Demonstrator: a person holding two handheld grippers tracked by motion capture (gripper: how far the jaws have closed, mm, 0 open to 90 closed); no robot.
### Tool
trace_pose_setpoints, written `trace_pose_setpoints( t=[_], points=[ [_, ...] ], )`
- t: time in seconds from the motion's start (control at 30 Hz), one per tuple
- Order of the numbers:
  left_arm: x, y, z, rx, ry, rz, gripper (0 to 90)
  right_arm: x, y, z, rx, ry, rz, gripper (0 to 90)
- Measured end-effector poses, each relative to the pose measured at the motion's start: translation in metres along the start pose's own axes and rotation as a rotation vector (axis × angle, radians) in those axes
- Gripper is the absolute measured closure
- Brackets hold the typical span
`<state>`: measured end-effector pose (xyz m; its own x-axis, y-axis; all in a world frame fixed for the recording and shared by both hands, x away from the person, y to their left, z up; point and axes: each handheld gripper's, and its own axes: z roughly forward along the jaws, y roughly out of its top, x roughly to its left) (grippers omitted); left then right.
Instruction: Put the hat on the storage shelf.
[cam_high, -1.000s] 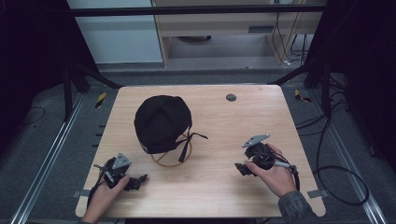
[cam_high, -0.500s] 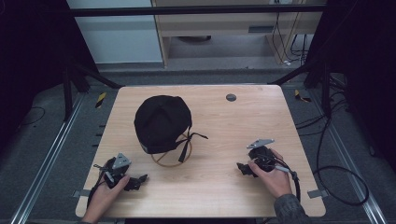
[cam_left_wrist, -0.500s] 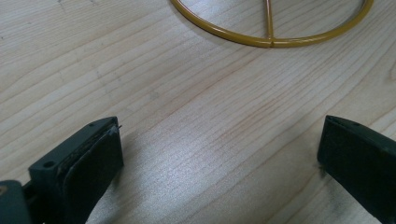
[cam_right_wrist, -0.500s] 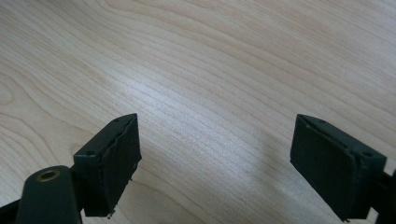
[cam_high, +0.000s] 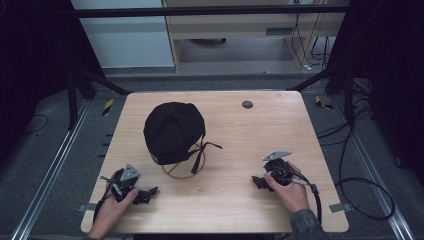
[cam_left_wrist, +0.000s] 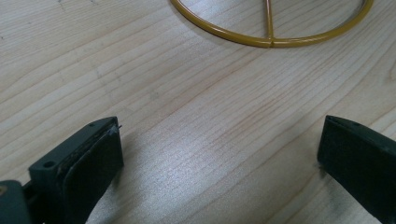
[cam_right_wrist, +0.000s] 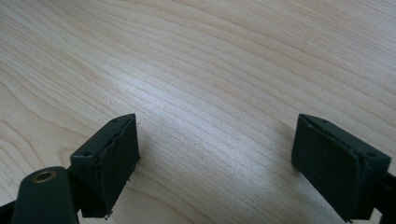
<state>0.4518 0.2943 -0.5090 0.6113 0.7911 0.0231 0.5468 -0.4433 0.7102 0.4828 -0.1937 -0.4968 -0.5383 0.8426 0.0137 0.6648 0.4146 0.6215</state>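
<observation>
On the wooden surface (cam_high: 225, 125) there is one black cap (cam_high: 173, 131), one yellow wire stand (cam_high: 182, 169) under it, and one small dark round disc (cam_high: 247, 104). Two grippers: left gripper (cam_high: 148, 193), right gripper (cam_high: 258, 181).

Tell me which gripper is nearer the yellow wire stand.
The left gripper: the yellow wire stand lies just beyond its open jaws; the right gripper faces bare table.

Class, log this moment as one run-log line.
left gripper: open, empty | right gripper: open, empty | black cap: on wire stand | table
</observation>
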Motion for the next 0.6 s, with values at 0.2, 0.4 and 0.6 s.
trace_pose_setpoints(
  t=[0.2,0.4,0.6],
  points=[
    [0.0,0.0,0.0,0.0,0.0,0.0,0.0,0.001,-0.001,0.001,-0.01,-0.015,-0.008,14.6],
    [0.0,0.0,0.0,0.0,0.0,-0.001,0.0,0.003,-0.017,0.001,-0.135,-0.027,0.005,14.6],
    [0.0,0.0,0.0,0.0,0.0,0.0,0.0,0.003,-0.022,0.001,-0.172,-0.026,0.004,14.5]
  ],
)
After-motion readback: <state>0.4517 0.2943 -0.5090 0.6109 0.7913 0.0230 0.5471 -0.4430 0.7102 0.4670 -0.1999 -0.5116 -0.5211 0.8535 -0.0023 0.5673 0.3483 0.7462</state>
